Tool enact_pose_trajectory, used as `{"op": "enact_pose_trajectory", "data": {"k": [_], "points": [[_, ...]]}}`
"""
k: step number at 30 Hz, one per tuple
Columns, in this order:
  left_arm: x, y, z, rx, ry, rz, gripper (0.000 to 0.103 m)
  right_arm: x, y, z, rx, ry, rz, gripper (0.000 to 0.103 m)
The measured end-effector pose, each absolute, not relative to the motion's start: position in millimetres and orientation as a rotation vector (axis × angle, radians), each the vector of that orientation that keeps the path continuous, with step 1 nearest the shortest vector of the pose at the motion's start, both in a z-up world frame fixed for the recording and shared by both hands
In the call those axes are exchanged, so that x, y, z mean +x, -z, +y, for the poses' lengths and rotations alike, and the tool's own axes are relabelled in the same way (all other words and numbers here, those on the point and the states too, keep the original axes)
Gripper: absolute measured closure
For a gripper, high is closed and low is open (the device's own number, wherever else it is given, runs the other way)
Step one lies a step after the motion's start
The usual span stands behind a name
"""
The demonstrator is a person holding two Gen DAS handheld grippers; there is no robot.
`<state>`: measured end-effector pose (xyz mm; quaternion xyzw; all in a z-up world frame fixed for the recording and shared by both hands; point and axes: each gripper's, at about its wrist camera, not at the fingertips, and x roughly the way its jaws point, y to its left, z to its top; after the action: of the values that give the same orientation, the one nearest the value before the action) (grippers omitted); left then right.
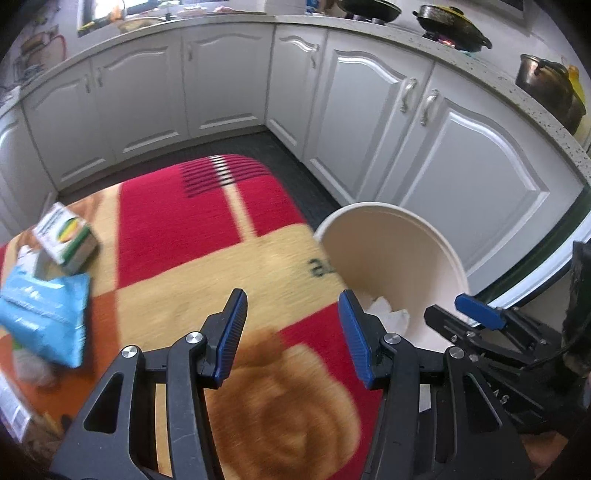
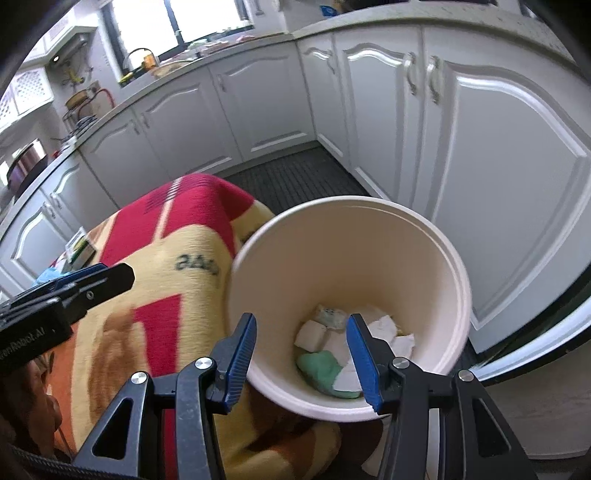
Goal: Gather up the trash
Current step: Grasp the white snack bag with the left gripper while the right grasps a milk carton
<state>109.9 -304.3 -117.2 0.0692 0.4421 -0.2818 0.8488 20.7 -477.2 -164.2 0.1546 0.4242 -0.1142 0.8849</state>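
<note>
A cream bin [image 2: 424,258] stands by the blanket-covered table and holds several scraps: white crumpled paper [image 2: 384,326], a white block [image 2: 312,334] and a green piece [image 2: 319,365]. The bin also shows in the left wrist view [image 1: 399,254]. My right gripper [image 2: 301,347] is open and empty over the bin's near rim. My left gripper [image 1: 293,330] is open and empty above the red and yellow blanket [image 1: 207,266]. At the table's left lie a blue packet [image 1: 44,314] and a green and white carton [image 1: 64,236].
White kitchen cabinets [image 1: 369,110] curve around the table, close behind the bin. A dark floor mat [image 2: 295,173] lies between table and cabinets. Pots [image 1: 447,26] stand on the counter. The right gripper shows at the right of the left wrist view [image 1: 476,317].
</note>
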Motion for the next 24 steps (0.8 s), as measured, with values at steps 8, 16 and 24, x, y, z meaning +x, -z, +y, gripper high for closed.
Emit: {"op": "enact_pose_trajectory", "data": {"k": [8, 16, 24], "points": [[106, 114, -249, 0.123, 0.501, 0.934, 0.053, 32, 157, -437, 0.301, 0.152, 0.883, 0.054], [99, 120, -187, 0.069, 0.419, 0.961, 0.053, 48, 156, -385, 0.247, 0.055, 0.898, 0.054], [81, 137, -127, 0.052, 0.351, 0.992, 0.053, 61, 153, -344, 0.200, -0.022, 0.904, 0.054]]}}
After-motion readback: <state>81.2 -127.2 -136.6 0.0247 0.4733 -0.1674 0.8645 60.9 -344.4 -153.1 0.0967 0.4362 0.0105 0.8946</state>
